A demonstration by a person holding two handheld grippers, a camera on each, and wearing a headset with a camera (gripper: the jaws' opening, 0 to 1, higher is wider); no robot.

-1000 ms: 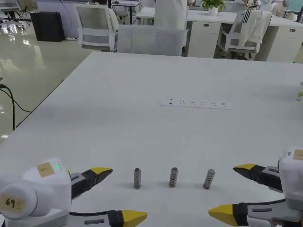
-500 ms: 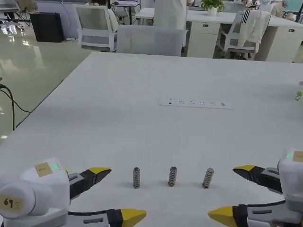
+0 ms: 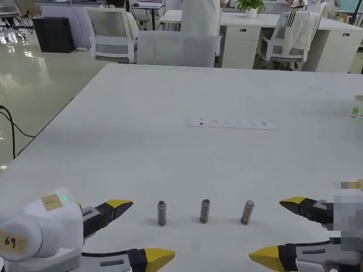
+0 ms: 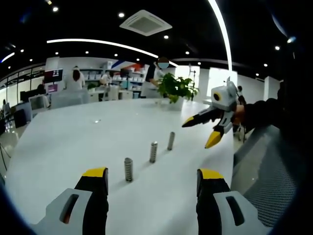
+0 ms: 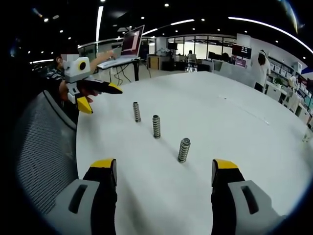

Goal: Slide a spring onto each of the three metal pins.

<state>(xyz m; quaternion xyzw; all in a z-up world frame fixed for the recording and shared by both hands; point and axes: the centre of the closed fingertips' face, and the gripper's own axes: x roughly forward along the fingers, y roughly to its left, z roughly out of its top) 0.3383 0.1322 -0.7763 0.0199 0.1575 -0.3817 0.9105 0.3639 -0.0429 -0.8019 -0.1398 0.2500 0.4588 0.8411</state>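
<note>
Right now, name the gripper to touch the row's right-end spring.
Right: the right gripper, open and empty, sits beside that spring; the left gripper has two springs in between.

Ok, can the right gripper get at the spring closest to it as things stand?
Probably yes. The right gripper is open and empty, and the nearest spring stands upright just ahead of its jaws, slightly off centre, with only bare table in between.
</note>
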